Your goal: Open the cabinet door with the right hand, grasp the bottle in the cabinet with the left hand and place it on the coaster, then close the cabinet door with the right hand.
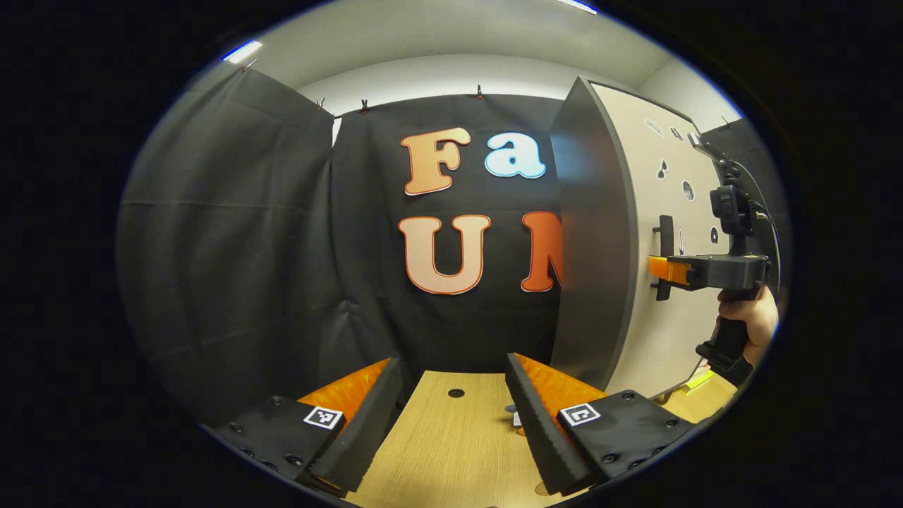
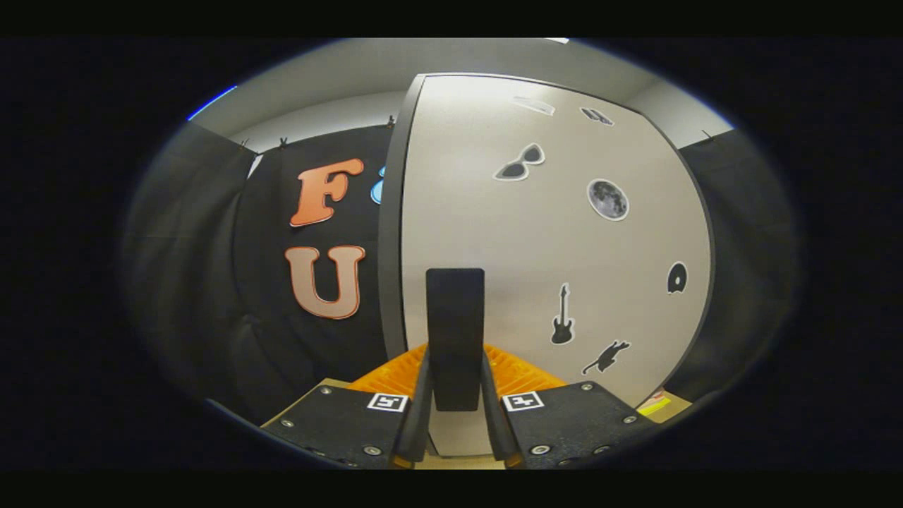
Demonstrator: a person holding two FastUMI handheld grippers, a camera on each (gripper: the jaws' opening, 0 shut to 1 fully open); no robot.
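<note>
The cabinet door (image 2: 557, 233) is seen shut or nearly shut, its pale front facing the right gripper view, with small stickers scattered over it and a dark upright handle (image 2: 455, 331) near its left edge. The door is judged to be a stiff, flat panel that will swing on hinges on the side away from the handle; it should be light to pull, and the handle is the only sensible place to take hold, since the smooth front offers no purchase. The right tongs (image 2: 455, 395) are closed around this handle, one finger on either side of the bar and apparently pressing on it. In the left gripper view the same tongs (image 1: 667, 271) are seen reaching the handle (image 1: 663, 257) from the front of the door, held by a hand (image 1: 751, 317). The left tongs (image 1: 451, 416) are held wide open and empty over the wooden tabletop (image 1: 451, 437), to the left of the cabinet (image 1: 592, 240), touching nothing. The bottle is taken to be behind the door; how it will handle cannot be told. The opening step is judged to be just beginning.
</note>
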